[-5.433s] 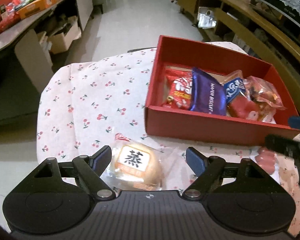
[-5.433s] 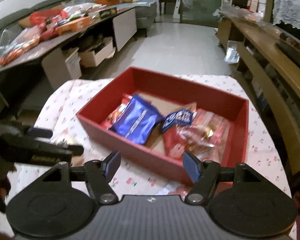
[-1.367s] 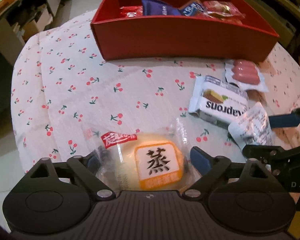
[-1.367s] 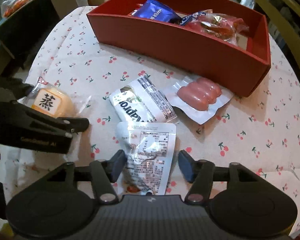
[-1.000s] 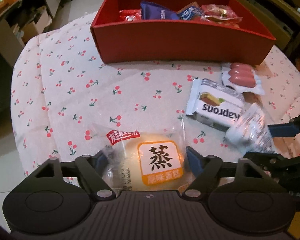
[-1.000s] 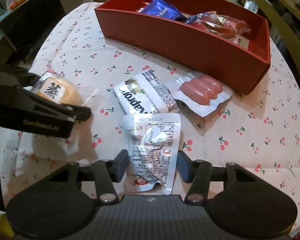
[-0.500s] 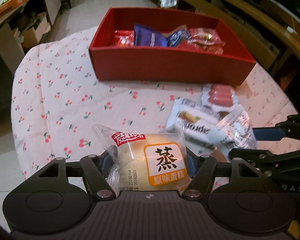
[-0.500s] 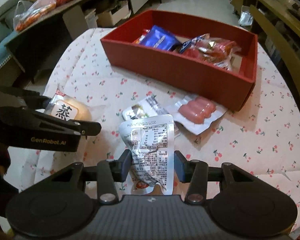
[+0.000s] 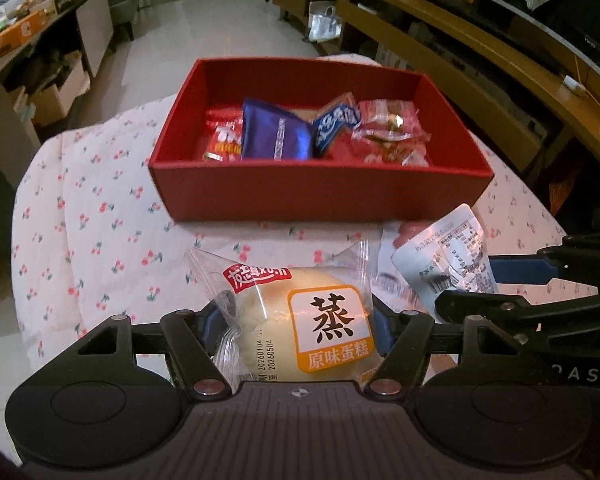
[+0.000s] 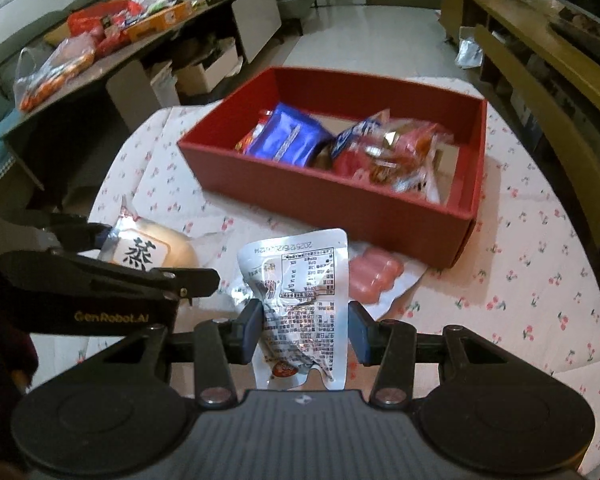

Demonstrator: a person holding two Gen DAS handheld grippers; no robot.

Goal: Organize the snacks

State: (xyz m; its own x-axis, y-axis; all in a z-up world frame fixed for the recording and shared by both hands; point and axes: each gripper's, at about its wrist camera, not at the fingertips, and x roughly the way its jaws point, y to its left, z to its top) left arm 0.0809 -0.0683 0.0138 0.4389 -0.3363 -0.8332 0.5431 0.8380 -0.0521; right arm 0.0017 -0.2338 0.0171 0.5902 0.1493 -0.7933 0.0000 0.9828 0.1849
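A red box (image 9: 320,194) (image 10: 324,192) with several snack packs inside sits on the cherry-print tablecloth (image 9: 100,232) ahead of both grippers. My left gripper (image 9: 296,324) is shut on a wrapped steamed cake (image 9: 312,320), lifted above the cloth. In the right wrist view that cake (image 10: 156,250) shows at the left between the left gripper's fingers. My right gripper (image 10: 306,332) is shut on a silver foil packet (image 10: 304,300), also raised; the packet (image 9: 448,256) appears at the right of the left wrist view. A pack of pink sausages (image 10: 374,274) lies on the cloth before the box.
A low dark table (image 10: 112,40) piled with snack bags stands at the left. Wooden shelving (image 9: 480,52) (image 10: 548,64) runs along the right. Cardboard boxes (image 10: 208,68) sit on the tiled floor (image 9: 204,28) beyond the table.
Both grippers rose off the cloth with their snacks, the cake and the foil packet. The views tilted up, so the red box's inside shows more. The left jaws narrowed onto the cake.
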